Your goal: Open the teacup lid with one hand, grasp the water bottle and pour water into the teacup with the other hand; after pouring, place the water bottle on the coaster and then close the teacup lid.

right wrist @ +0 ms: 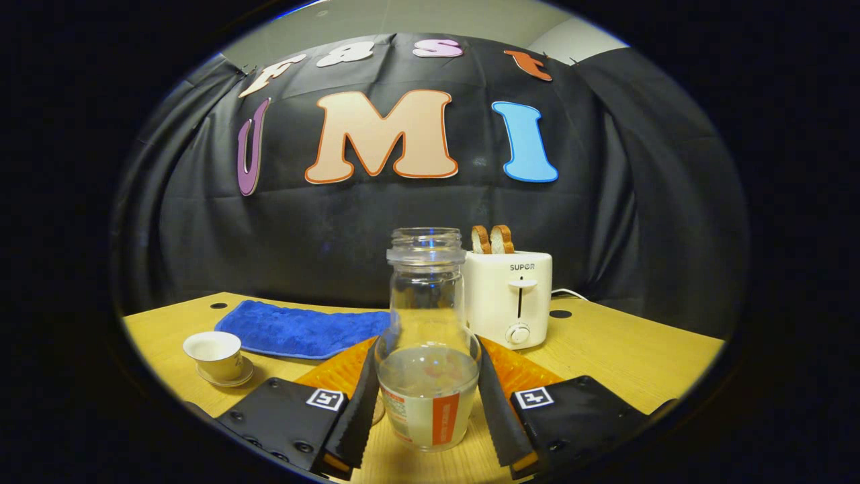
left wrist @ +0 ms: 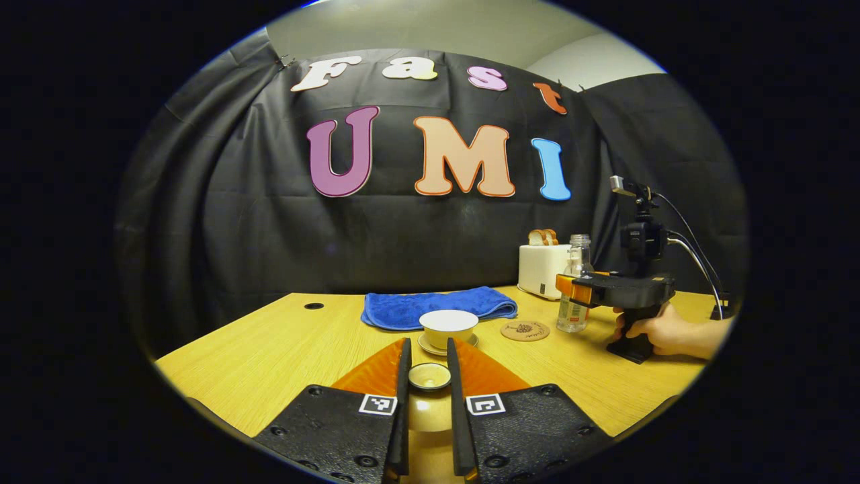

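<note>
Already past the first step: lid (left wrist: 430,376) off the teacup (left wrist: 449,326) and pinched between both fingers of the left tongs (left wrist: 428,366), held low over the table (left wrist: 269,363) just in front of the cup. Teacup open on its saucer (left wrist: 430,346), near the middle of the table; no telling from either view whether any water is inside.

Second step apparently just under way: right tongs (right wrist: 430,396) closed around the water bottle (right wrist: 428,356), one finger against each side of the lower body, seemingly gripping. Bottle upright, uncapped, water only in its lower part, and by the look of it not yet lifted off the table. Seen from the left gripper view, standing just beside the coaster (left wrist: 525,330), on the side away from the cup, with a hand (left wrist: 662,333) on the right tool's handle.

Left to do, judging from this: lift, carry over to the cup, pour, set the bottle on the coaster, then put the lid back.

Around: blue towel (left wrist: 437,306) folded behind the teacup, toaster (right wrist: 508,299) with two bread slices (right wrist: 491,240) behind the bottle, close to it. Nothing between bottle and cup except the flat coaster. Worth watching: the lid and left tongs hovering near the cup's front, and the toaster just behind during the lift.
</note>
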{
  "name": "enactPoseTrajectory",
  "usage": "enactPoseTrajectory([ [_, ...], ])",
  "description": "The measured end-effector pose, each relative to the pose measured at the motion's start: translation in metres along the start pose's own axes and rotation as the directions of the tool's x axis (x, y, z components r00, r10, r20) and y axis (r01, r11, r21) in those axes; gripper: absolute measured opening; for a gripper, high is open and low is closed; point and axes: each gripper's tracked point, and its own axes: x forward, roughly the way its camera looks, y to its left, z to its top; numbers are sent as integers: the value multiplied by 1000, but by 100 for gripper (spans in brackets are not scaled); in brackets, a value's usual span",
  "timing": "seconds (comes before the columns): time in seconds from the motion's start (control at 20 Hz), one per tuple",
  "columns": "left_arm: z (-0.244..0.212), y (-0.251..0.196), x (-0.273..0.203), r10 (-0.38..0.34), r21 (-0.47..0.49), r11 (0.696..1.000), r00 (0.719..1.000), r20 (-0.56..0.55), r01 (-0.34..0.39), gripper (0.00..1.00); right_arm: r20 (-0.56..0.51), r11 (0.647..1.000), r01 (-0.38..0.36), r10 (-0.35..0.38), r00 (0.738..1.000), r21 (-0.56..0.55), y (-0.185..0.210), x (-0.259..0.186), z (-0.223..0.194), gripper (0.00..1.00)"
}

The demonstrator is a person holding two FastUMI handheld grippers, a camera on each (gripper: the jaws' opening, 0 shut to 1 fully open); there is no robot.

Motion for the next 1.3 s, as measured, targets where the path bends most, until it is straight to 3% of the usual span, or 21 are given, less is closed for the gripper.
enactPoseTrajectory([
  [0.25,0,7,5,-5,-3,1000,1000,1,5,23,16,990,-8,10,1000,-144,19,-1,4,76],
  [0.4,1,13,6,10,-3,1000,1000,4,-10,23,21,932,-20,30,999,-362,41,2,2,76],
  [0.5,1,13,6,11,-2,1000,1000,2,-11,21,16,854,-36,52,999,-518,61,4,-1,76],
  [0.7,1,12,7,4,-2,1000,1000,3,-4,23,39,616,-46,124,991,-787,107,3,2,76],
  [0.8,1,11,8,-17,1,1000,1000,3,17,24,28,494,-56,160,987,-867,129,1,1,75],
  [0.95,1,39,7,36,-3,999,999,2,-36,23,-4,325,-69,196,981,-943,153,3,-10,76],
  [1.05,0,51,5,63,-3,998,998,2,-63,23,-24,251,-75,201,979,-965,158,-5,-15,77],
  [1.3,-1,61,2,71,-4,997,997,1,-71,23,-70,130,-95,182,981,-987,157,-6,-17,76],
])
